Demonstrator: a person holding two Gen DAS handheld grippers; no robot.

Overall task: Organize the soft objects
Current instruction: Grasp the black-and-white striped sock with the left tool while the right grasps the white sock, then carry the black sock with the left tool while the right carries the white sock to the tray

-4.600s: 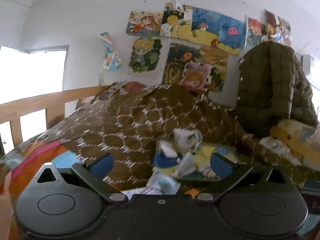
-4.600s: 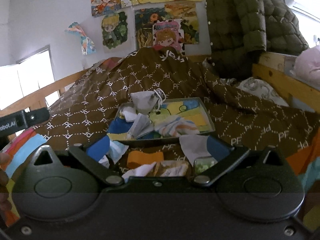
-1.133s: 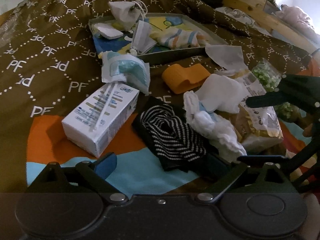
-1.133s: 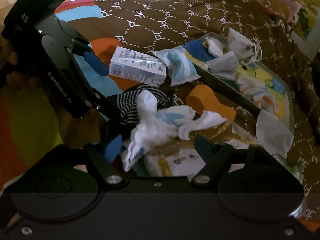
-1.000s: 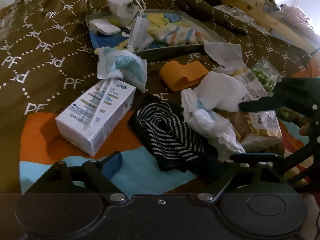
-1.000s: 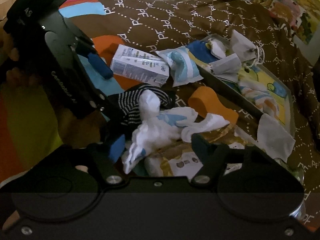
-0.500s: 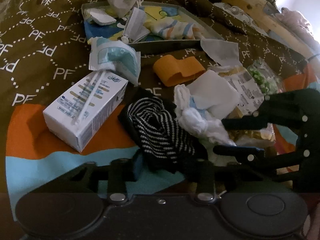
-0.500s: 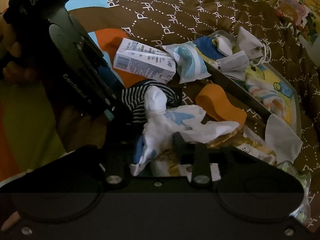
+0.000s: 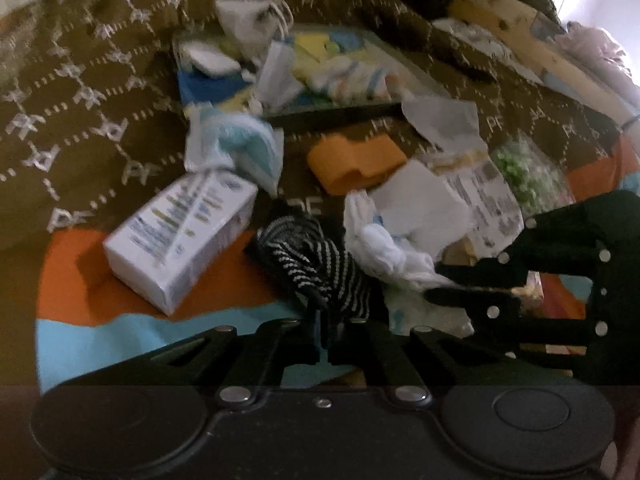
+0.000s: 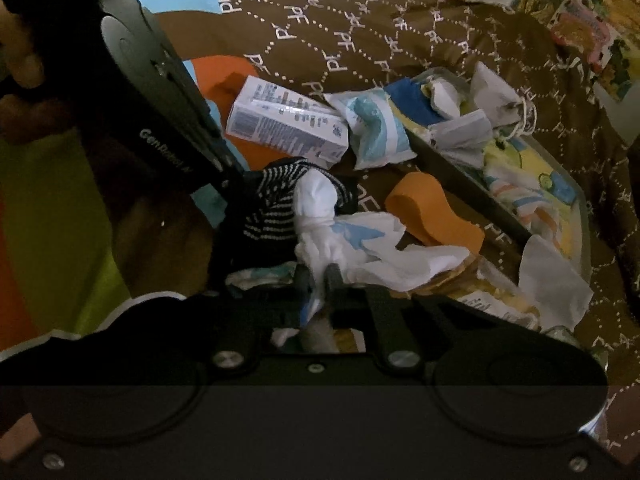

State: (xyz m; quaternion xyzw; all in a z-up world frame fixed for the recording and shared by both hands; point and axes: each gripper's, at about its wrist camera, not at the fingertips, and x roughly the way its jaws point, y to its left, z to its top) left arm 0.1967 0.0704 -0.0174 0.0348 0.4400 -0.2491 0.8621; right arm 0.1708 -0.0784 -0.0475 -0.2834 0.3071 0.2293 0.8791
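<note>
A black-and-white striped sock [image 9: 316, 264] lies on the bed; my left gripper [image 9: 325, 340] is shut on its near end. The sock also shows in the right wrist view [image 10: 272, 208]. A white-and-blue sock [image 10: 332, 236] lies beside it; my right gripper [image 10: 318, 280] is shut on its near end. That white sock shows in the left wrist view [image 9: 388, 248], with the right gripper [image 9: 452, 284] coming in from the right. A grey tray [image 10: 460, 176] at the back holds several folded cloths and masks.
A white carton [image 9: 180, 236] lies to the left, a blue-white packet [image 9: 236, 148] behind it. An orange band [image 9: 356, 160], tissues [image 9: 440, 124], a snack bag [image 9: 488, 196] and a bag of green bits [image 9: 524, 172] lie around. Brown quilt [image 9: 80, 80] covers the bed.
Both grippers dropped from facing the wall to the pile on the bed, then closed: the left on the striped sock, the right on the white sock.
</note>
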